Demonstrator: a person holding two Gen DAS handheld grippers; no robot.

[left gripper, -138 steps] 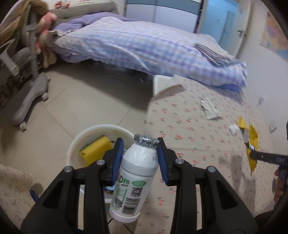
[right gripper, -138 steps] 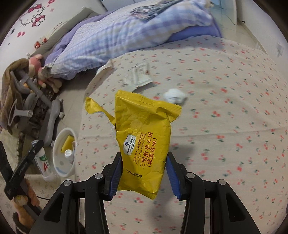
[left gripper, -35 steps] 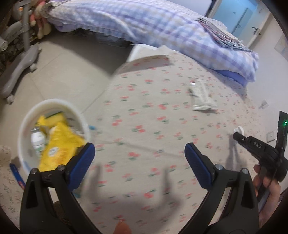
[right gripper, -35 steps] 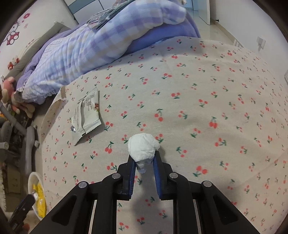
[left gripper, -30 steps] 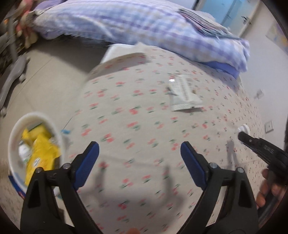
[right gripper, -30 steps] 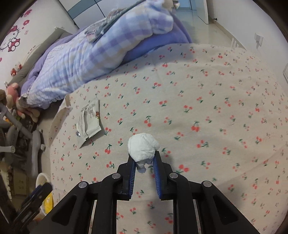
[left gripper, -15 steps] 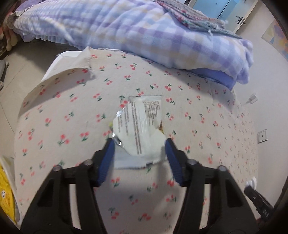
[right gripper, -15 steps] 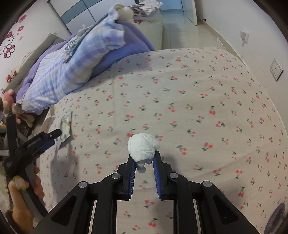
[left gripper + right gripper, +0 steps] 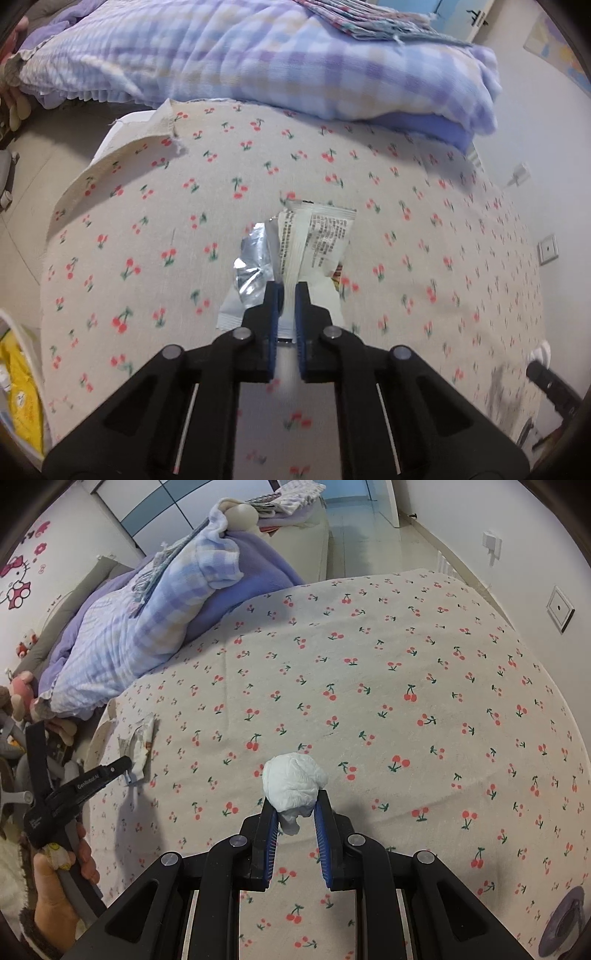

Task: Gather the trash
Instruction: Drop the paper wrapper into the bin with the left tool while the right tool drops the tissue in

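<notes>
- Landmark: the cherry-print cloth [image 9: 155,229] spread over the table; everything below is placed against it.
- Off the cloth's left edge, low in the left wrist view, the white bin [image 9: 22,373] shows only a sliver, with a yellow wrapper [image 9: 20,402] already inside.
- Left gripper [image 9: 285,295]: its jaws have just been closing and now pinch the white-and-foil snack wrapper [image 9: 314,236], which lies near the middle of the cloth in that view.
- Risk there, as I judge it: the pads hold only the near edge of thin, crumpled foil, so the wrapper could slide out or tear on the lift. They may also have caught a fold of cloth, which would drag the cloth along.
- Left-hand pose: in the right wrist view the person's hand [image 9: 59,882] grips the tool from the cloth's left side, with the tool angled steeply down onto the wrapper [image 9: 142,738].
- Right gripper [image 9: 294,805]: pressed together on the lower part of a white tissue ball [image 9: 293,781], held above the cloth near its middle.
- Risk there: most of the ball bulges above the pads, gripped only at its narrow bottom, so a quick swing towards the bin could shake it loose onto the cloth or the floor.
- Right-hand pose: the hand itself is not in view; the tool points steeply down at the cloth.
- Shared risk: both tools must reach the same bin off the cloth's left edge and could collide there.
</notes>
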